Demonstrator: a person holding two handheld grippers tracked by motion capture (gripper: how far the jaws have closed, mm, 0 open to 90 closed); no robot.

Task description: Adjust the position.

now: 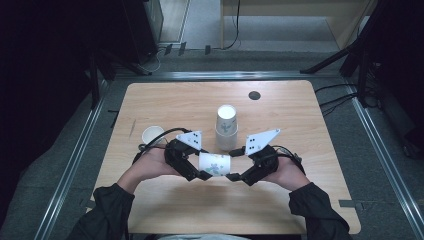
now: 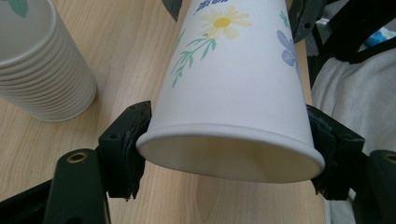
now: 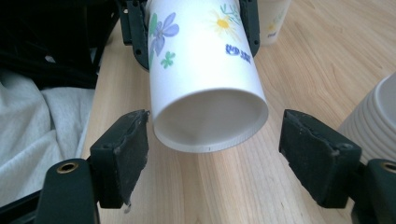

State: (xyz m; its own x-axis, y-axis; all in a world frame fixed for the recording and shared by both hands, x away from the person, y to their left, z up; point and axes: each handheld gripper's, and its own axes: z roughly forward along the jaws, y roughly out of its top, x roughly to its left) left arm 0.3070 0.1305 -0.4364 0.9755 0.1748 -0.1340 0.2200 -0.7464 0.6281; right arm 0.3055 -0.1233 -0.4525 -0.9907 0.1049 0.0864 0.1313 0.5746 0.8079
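Left claw (image 1: 202, 167) clamping flowered paper cup (image 1: 215, 164) at its wide rim, both pads (image 2: 126, 144) pressing against rim sides in left gripper view. Cup lying sideways, hanging above desk (image 1: 300, 120), spanning gap between the two claws. Mouth facing left claw, base facing right claw (image 1: 239, 164).

Right claw sitting released: jaws spreading wide either side of cup base in right gripper view, left pad (image 3: 122, 156) close to base edge, right pad well apart, neither gripping. Left claw's jaws showing farther off behind cup there, bracketing its far end.

Stack of upturned paper cups (image 1: 226, 126) standing just beyond both claws, between them. Same stack appearing off to upper left of left claw's jaws in left gripper view. Single upright cup (image 1: 153, 135) sitting beyond left claw, out to its left.
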